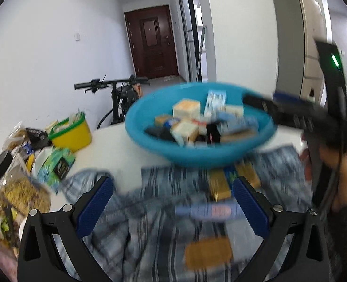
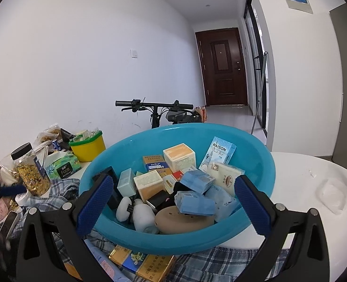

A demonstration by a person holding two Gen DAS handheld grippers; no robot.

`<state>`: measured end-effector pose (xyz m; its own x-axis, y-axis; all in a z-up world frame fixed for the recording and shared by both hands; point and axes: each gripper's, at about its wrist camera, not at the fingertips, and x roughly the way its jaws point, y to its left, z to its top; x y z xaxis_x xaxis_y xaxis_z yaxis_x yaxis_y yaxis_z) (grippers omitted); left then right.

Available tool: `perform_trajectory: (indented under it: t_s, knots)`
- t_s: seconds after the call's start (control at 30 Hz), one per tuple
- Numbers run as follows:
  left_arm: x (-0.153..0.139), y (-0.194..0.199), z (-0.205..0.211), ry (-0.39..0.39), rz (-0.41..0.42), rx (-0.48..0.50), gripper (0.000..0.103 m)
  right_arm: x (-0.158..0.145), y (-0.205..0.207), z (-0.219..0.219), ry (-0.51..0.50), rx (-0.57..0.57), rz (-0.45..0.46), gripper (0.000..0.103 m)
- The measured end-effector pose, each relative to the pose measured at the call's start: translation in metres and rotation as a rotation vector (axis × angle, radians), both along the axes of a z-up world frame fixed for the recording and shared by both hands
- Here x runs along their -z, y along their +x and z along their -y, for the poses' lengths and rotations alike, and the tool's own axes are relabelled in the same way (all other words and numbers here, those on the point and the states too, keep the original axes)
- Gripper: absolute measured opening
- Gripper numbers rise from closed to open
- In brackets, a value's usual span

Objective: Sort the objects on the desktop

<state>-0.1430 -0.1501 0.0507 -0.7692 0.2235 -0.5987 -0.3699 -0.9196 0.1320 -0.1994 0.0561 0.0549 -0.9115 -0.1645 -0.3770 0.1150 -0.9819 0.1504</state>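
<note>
Both my hand-held grippers are spread wide with nothing between the pads: left hand-held gripper (image 1: 172, 203) hangs over the blue plaid cloth (image 1: 138, 235), right hand-held gripper (image 2: 173, 203) faces the round turquoise plastic basin (image 2: 255, 164), full of small boxes, on the white table (image 2: 298, 176).

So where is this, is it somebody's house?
Probably a home: a brown front door ends a hallway, a bicycle leans by the wall, and a white table holds a blue basin of small boxes.
</note>
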Motion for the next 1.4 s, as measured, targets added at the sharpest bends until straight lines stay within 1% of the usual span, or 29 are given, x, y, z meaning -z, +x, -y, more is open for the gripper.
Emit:
perform_trajectory:
  t_s: [0.17,0.3,0.33,0.43,0.5,0.53,0.73,0.83,0.97,1.07,1.23,1.3,1.37,1.4]
  knots:
    - [0.032,0.024,0.000,-0.046,0.062,0.009,0.103,0.002,-0.001,-0.001,-0.006,0.005,0.006,0.103]
    - [0.060,0.029,-0.004,-0.053,0.150,0.027,0.103,0.002,-0.001,-0.001,-0.005,0.003,0.005,0.103]
    - [0.064,0.029,-0.006,-0.064,0.155,0.024,0.103,0.002,-0.001,-0.001,-0.003,0.002,0.005,0.103]
    - [0.076,0.029,-0.011,-0.135,0.147,-0.012,0.103,0.001,-0.001,0.001,0.003,-0.001,0.007,0.103]
    - [0.082,0.028,-0.011,-0.162,0.142,-0.024,0.103,0.002,-0.001,0.002,0.003,-0.003,0.009,0.103]
    - [0.082,0.027,-0.010,-0.152,0.137,-0.025,0.103,0.002,-0.002,0.002,0.004,-0.003,0.010,0.103]
    - [0.083,0.018,0.000,-0.110,0.166,-0.039,0.103,0.003,-0.002,0.004,0.010,-0.007,0.014,0.103]
    - [0.081,0.019,0.002,-0.118,0.154,-0.063,0.103,0.004,-0.003,0.006,0.013,-0.010,0.016,0.103]
    - [0.080,0.021,-0.006,-0.077,0.179,-0.007,0.103,0.005,-0.004,0.009,0.019,-0.015,0.021,0.103]
    - [0.082,0.021,-0.013,-0.094,0.160,-0.004,0.103,0.005,-0.003,0.010,0.026,-0.017,0.022,0.103]
    - [0.084,0.016,-0.006,-0.072,0.171,-0.031,0.103,0.007,-0.004,0.011,0.027,-0.022,0.027,0.103]
    - [0.090,0.011,-0.003,-0.078,0.196,-0.051,0.103,0.007,-0.004,0.012,0.029,-0.021,0.028,0.103]
    - [0.096,0.008,-0.002,-0.075,0.225,-0.051,0.103,0.007,-0.004,0.013,0.031,-0.024,0.028,0.103]
    - [0.095,0.009,-0.001,-0.060,0.217,-0.045,0.103,0.007,-0.004,0.013,0.032,-0.024,0.028,0.103]
